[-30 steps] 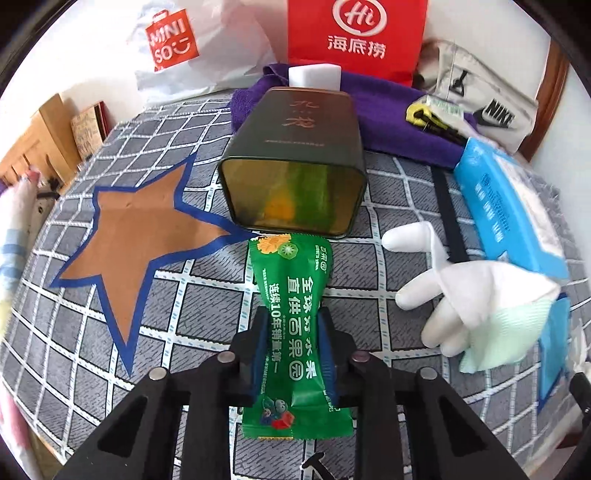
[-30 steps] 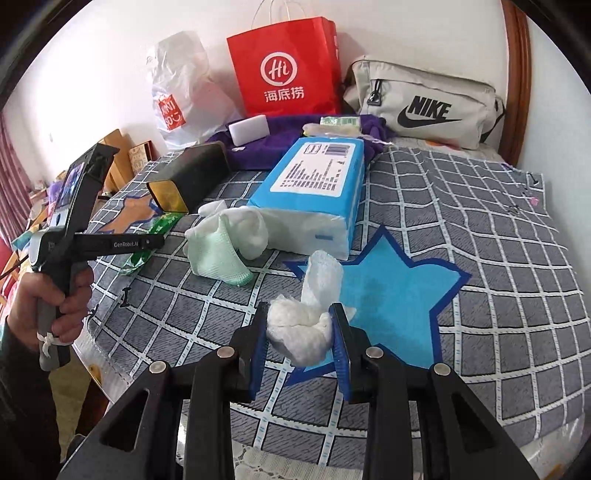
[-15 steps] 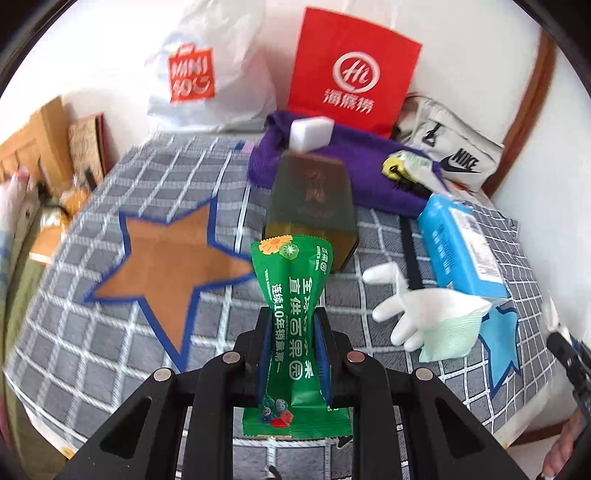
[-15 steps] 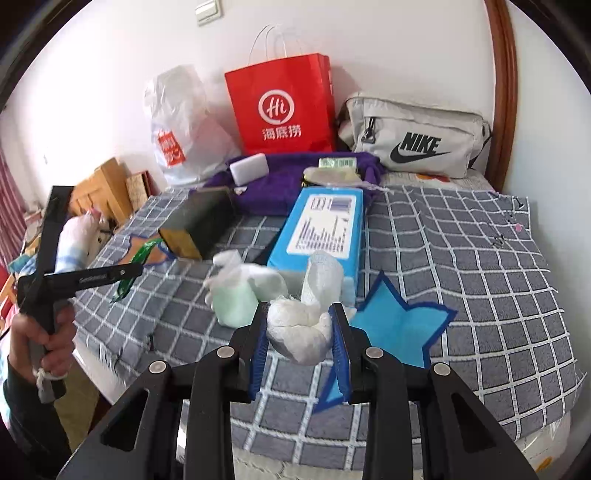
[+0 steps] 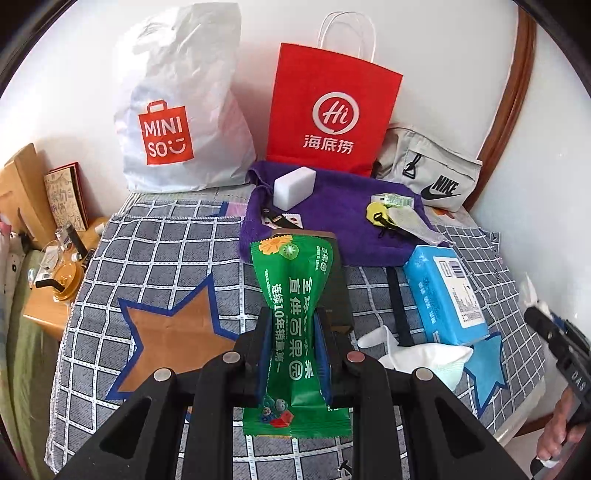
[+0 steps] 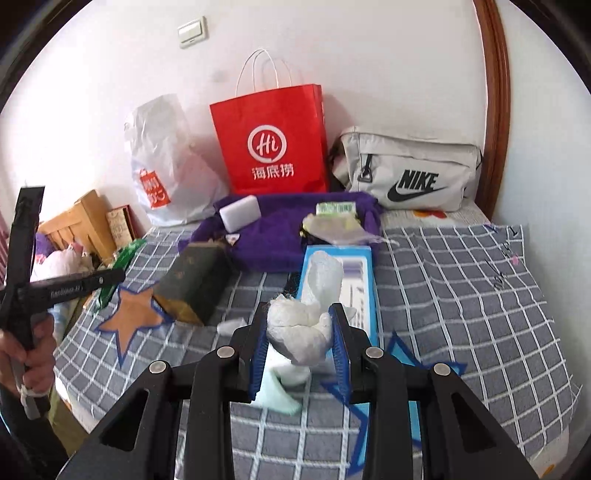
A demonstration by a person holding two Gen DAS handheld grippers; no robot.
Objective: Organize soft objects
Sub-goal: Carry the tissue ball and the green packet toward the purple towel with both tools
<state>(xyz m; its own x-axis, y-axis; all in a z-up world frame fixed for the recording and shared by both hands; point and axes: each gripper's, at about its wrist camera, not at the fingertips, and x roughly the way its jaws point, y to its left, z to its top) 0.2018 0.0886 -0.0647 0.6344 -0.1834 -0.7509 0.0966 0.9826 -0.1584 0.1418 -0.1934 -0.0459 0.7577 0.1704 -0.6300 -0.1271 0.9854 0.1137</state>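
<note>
Both hand-held grippers had risen above the bed (image 5: 155, 258): left (image 5: 291, 350) clamping the green packet (image 5: 291, 332), right (image 6: 300, 343) clamping crumpled tissue (image 6: 299, 332), ready for sorting.

Wall: white (image 6: 388, 74), with a light switch (image 6: 192, 32) high up.
Bed: grey checked cover (image 6: 461, 288) with star patches.
Headboard: curved brown wood (image 6: 495, 110) at the right.
Bedside table: light wood (image 5: 48, 314), left of the bed.
Light: bright, even daylight.
</note>
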